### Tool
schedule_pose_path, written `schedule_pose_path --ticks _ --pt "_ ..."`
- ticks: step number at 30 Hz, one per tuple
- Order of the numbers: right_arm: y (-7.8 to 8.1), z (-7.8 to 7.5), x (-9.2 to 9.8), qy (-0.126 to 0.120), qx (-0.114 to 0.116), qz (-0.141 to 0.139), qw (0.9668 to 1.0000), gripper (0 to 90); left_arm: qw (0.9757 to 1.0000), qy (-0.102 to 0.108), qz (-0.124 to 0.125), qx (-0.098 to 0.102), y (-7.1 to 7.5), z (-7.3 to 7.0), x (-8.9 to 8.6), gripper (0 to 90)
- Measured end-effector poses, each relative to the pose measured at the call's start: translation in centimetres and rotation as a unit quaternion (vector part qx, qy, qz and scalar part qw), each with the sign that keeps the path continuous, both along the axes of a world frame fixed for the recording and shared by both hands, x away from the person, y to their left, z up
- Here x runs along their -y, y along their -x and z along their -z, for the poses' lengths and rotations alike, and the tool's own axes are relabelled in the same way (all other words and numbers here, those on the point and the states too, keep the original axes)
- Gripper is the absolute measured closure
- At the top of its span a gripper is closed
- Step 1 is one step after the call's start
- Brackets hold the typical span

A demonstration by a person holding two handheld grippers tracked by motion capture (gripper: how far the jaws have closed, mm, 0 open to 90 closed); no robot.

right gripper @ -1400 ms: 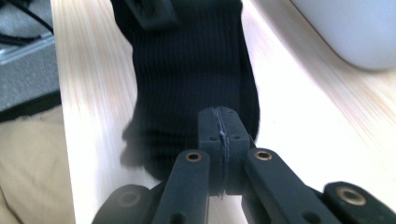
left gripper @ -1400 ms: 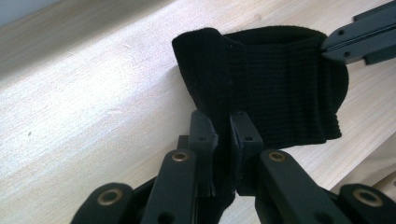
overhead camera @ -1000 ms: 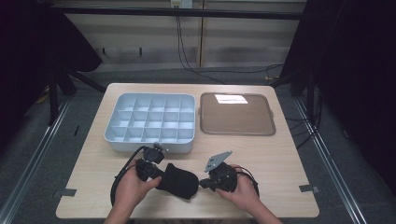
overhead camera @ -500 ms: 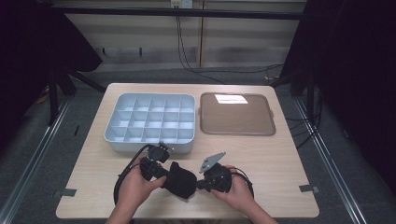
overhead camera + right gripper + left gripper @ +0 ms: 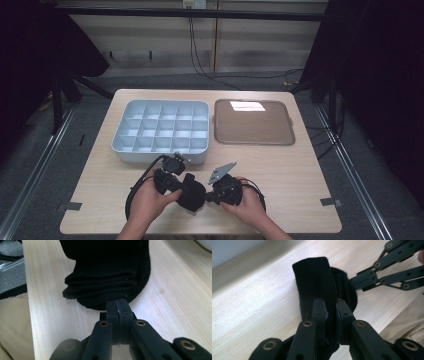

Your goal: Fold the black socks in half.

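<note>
Pinching black sock, tray overhead

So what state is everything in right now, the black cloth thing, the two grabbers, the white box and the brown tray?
Black sock: bunched up, held at both ends just over the table.
Left gripper: shut on a fold of the sock.
Right gripper: jaws pressed together at the sock's edge.
Compartment box: every visible compartment empty.
Brown tray: empty, flat on the table.

High cam overhead, gripper cams close-up
</note>
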State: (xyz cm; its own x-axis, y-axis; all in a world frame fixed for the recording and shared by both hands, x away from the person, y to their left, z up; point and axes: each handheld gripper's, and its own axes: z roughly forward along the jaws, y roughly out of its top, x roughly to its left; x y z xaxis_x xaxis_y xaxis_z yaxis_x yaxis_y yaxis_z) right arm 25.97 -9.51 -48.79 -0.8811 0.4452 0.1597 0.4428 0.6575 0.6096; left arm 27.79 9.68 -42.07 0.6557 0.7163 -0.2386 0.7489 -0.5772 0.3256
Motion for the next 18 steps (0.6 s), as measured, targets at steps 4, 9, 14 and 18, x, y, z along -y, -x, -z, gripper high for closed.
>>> schedule_pose_path --ticks 4,9,14,18 --pt "0.0 0.1 -0.6 -0.002 0.004 -0.005 1.0 89.8 1.0 0.001 0.003 -0.004 0.0 0.3 0.2 80.3" --pt "0.0 0.1 -0.8 -0.002 0.004 -0.005 1.0 89.8 0.9999 -0.004 0.006 -0.01 0.0 0.8 0.4 80.2" --pt "0.0 0.1 -0.9 -0.006 0.005 -0.003 1.0 89.8 0.9998 -0.005 0.013 -0.015 0.1 1.4 0.7 80.0" --pt "0.0 0.2 -1.0 -0.007 0.005 -0.004 1.0 89.8 0.9998 -0.006 0.01 -0.016 0.1 1.8 0.6 79.4"
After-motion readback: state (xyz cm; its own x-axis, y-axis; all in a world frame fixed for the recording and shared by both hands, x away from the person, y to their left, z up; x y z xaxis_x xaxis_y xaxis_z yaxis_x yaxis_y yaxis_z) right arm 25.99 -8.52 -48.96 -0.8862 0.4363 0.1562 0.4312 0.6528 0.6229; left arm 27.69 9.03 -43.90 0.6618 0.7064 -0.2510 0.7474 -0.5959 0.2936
